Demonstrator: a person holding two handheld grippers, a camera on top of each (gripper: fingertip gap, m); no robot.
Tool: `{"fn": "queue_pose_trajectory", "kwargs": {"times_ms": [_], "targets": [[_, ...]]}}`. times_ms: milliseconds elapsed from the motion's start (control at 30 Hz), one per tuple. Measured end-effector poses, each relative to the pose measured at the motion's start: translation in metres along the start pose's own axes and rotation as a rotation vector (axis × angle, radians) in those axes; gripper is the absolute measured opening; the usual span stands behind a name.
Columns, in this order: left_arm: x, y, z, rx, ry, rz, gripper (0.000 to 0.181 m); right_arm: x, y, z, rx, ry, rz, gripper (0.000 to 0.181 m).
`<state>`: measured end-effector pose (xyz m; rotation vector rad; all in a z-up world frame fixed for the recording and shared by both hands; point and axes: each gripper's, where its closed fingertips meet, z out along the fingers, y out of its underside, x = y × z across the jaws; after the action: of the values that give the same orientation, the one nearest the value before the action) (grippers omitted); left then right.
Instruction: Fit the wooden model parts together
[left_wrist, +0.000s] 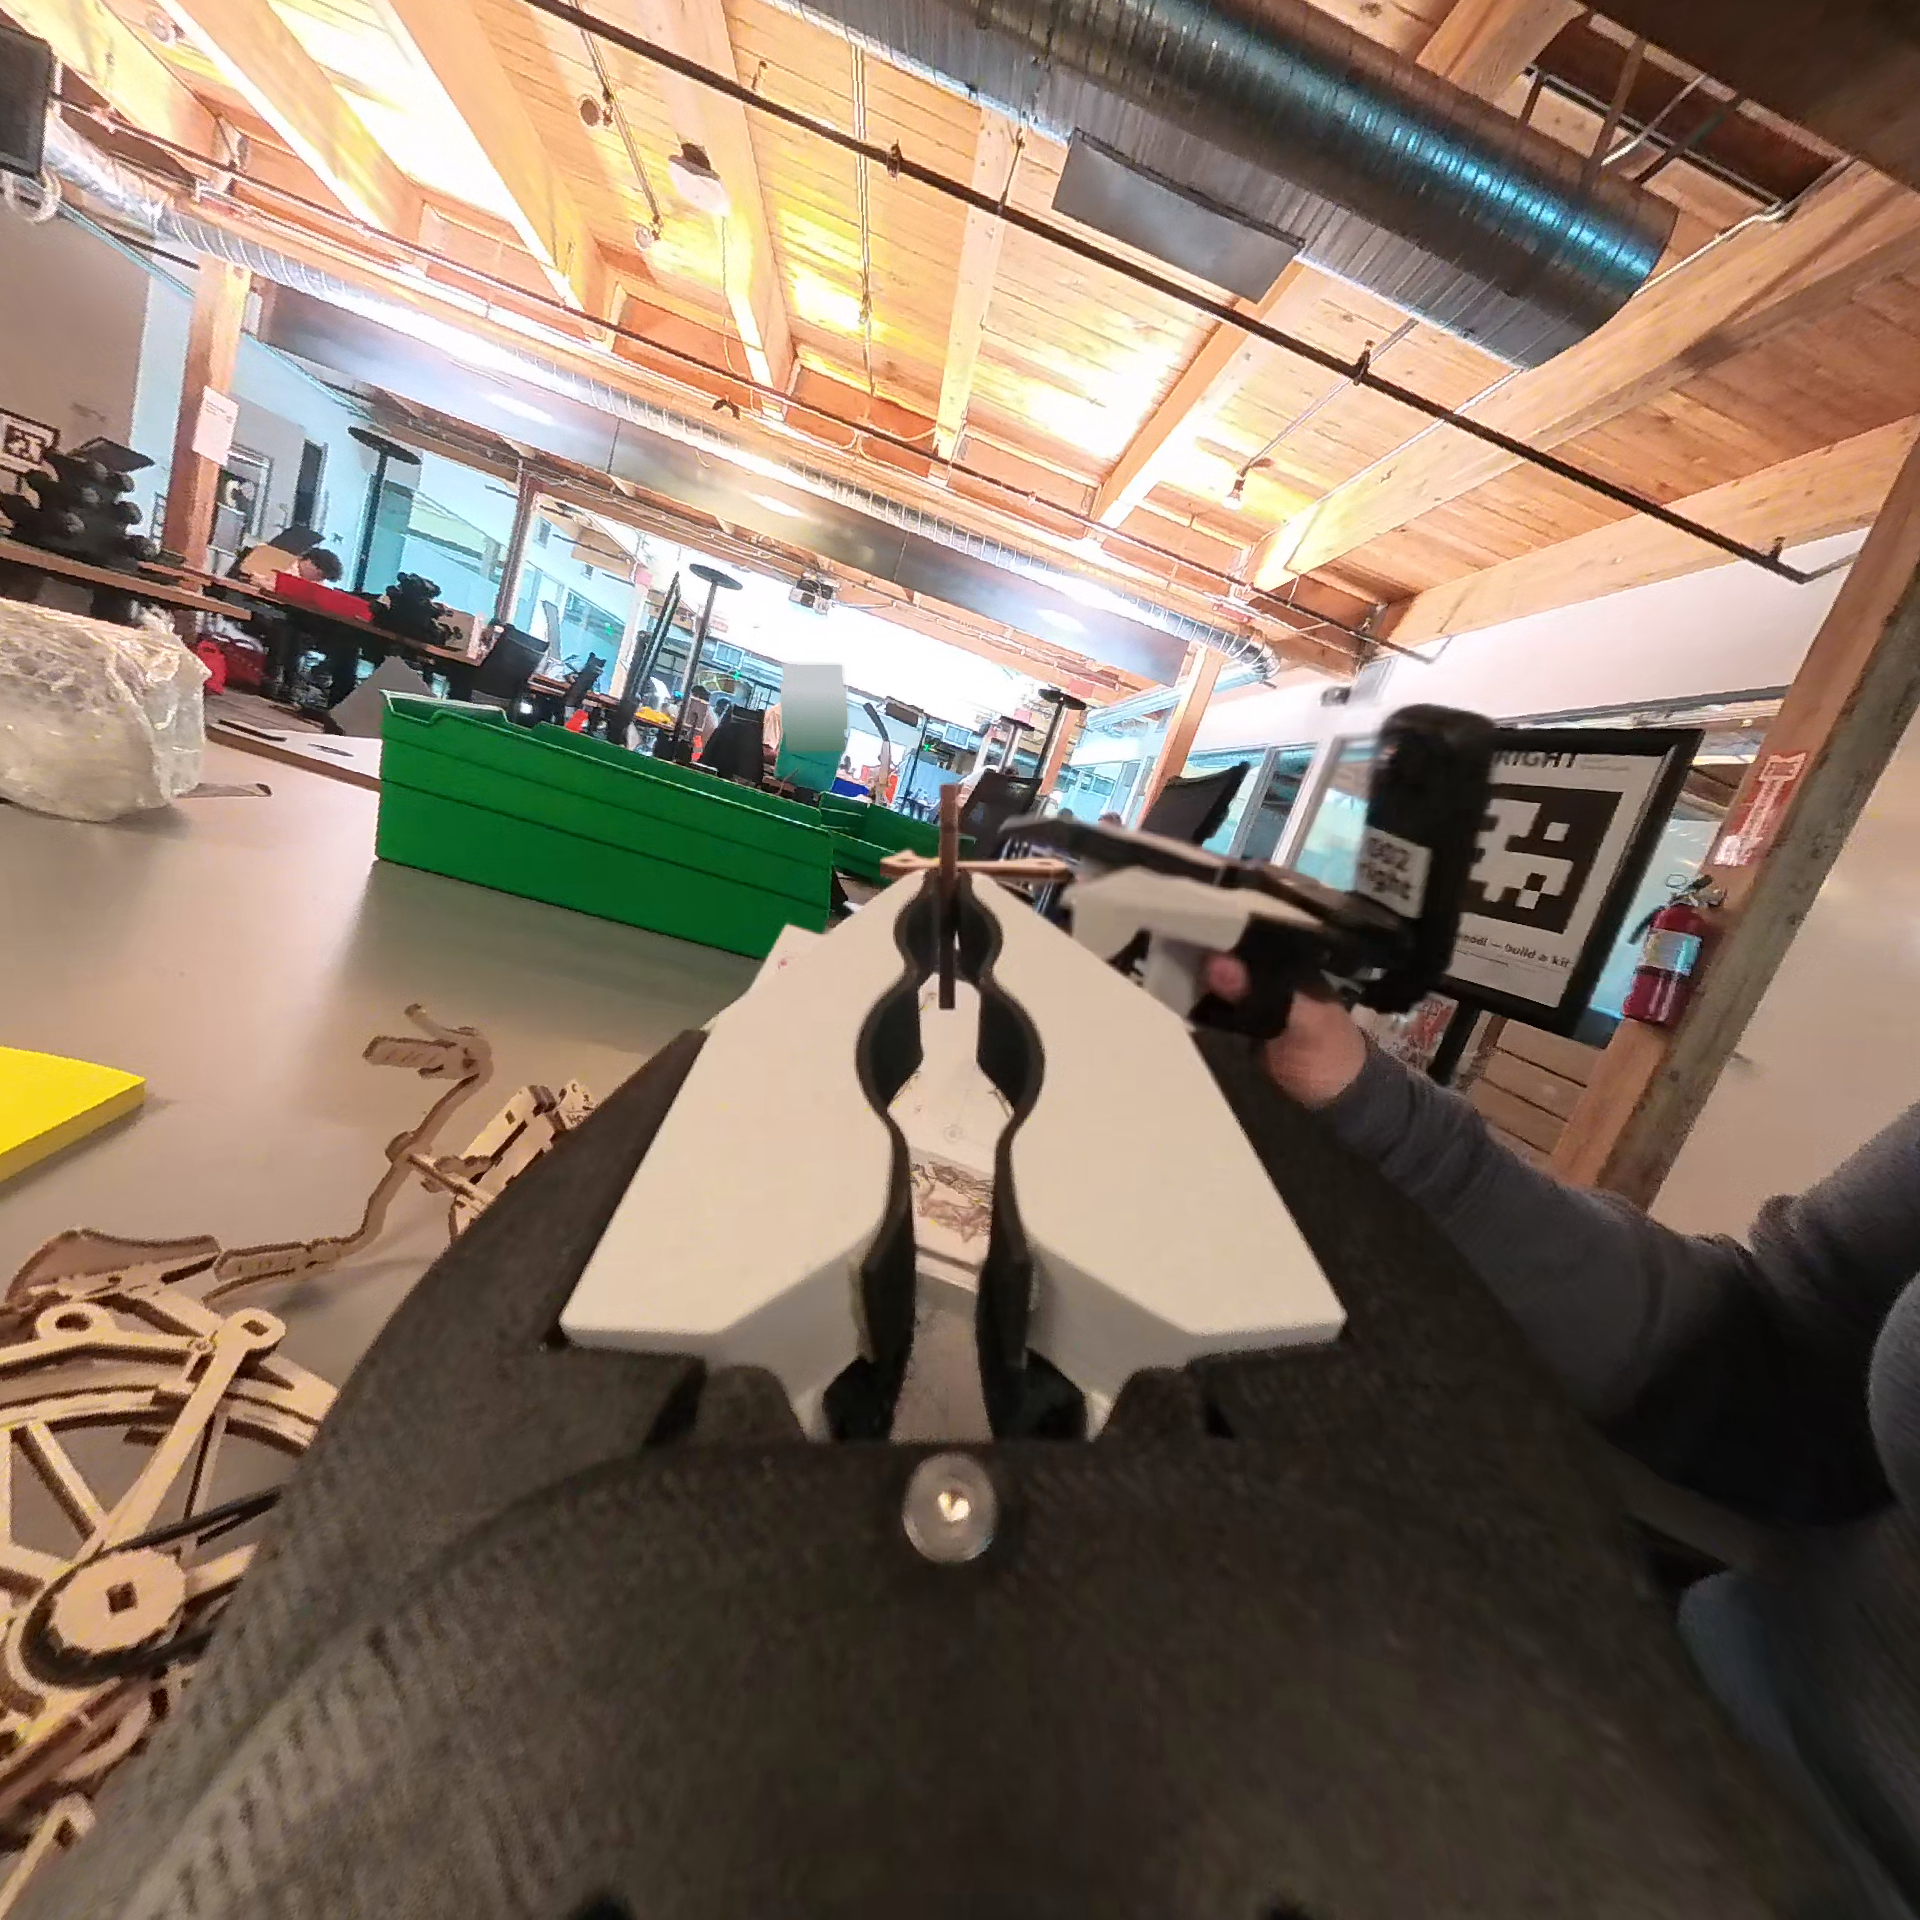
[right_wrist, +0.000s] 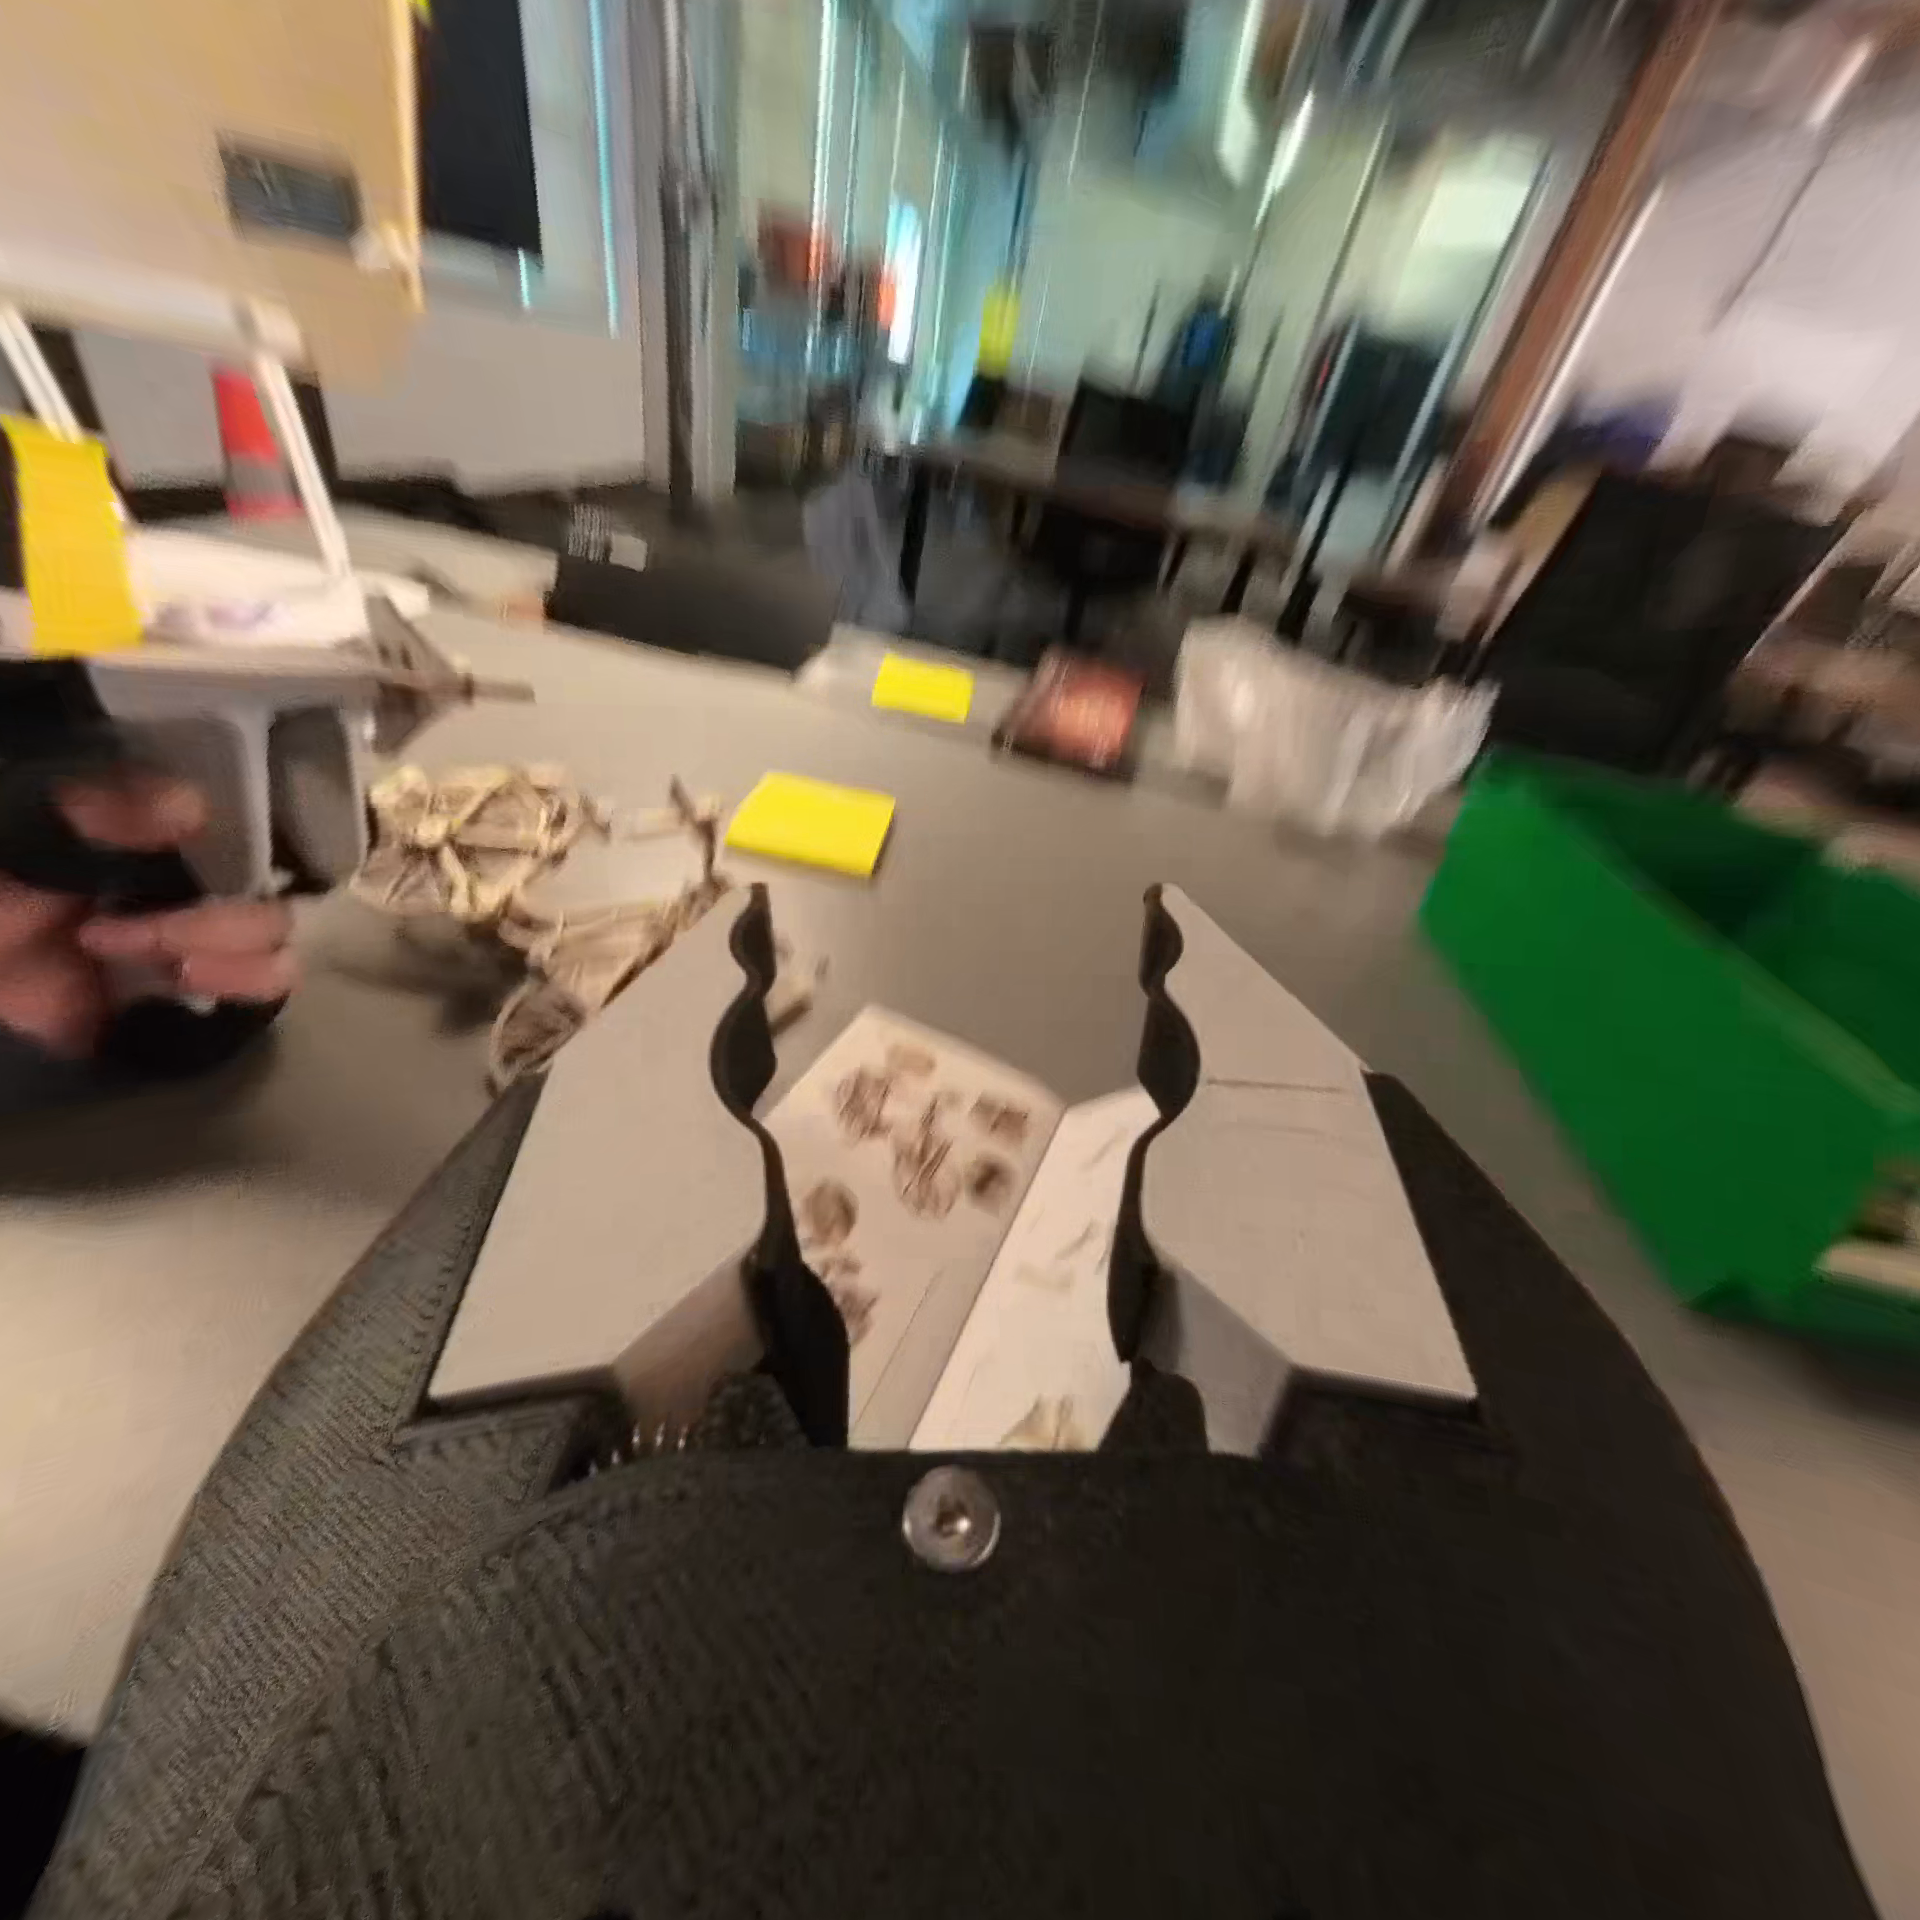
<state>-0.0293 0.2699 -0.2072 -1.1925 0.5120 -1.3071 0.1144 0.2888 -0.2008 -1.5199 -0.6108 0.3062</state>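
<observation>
In the left wrist view, the left gripper (left_wrist: 948, 883) is seen with its jaws pressed onto a thin dark wooden stick (left_wrist: 949, 894), which is held upright and projects above the fingertips. A small light wooden cross piece (left_wrist: 971, 864) is seen at the stick, just above the jaw tips; whether it is seated on the stick cannot be told. The right gripper (left_wrist: 1049, 878) is seen close at the right, its tip at the cross piece, carried by a hand (left_wrist: 1283, 1023). On the grey bench (left_wrist: 260, 956), loose wooden model parts (left_wrist: 156, 1382) are spread at the lower left, with a yellow pad (left_wrist: 57, 1107) beside them and green trays (left_wrist: 613, 821) farther back.

In the right wrist view, heavily blurred, the right gripper (right_wrist: 956, 904) is shown with jaws spread wide and nothing between them. An open instruction sheet (right_wrist: 935, 1153) lies on the bench below. The wooden model parts (right_wrist: 499, 862) are heaped at the left, near the left gripper (right_wrist: 473, 681), and a green bin (right_wrist: 1683, 1039) stands at the right.
</observation>
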Motion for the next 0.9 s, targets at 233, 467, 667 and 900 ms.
{"fn": "queue_pose_trajectory", "kwargs": {"times_ms": [233, 467, 667, 900], "targets": [[0.006, 0.01, 0.009, -0.046, -0.022, 0.092, 0.0, 0.0, -0.017, -0.025, 0.252, 0.009, -0.137, 0.053], [0.021, 0.024, 0.03, -0.129, -0.087, 0.261, 0.001, 0.006, 0.085, -0.011, -0.34, -0.112, 0.2, 0.049], [0.027, 0.047, 0.093, -0.297, -0.182, 0.348, 0.001, 0.009, 0.138, -0.019, -0.569, -0.142, 0.278, 0.058], [0.013, 0.105, 0.132, -0.456, -0.181, 0.14, 0.001, 0.011, 0.136, -0.019, -0.487, -0.128, 0.192, 0.054]]}}
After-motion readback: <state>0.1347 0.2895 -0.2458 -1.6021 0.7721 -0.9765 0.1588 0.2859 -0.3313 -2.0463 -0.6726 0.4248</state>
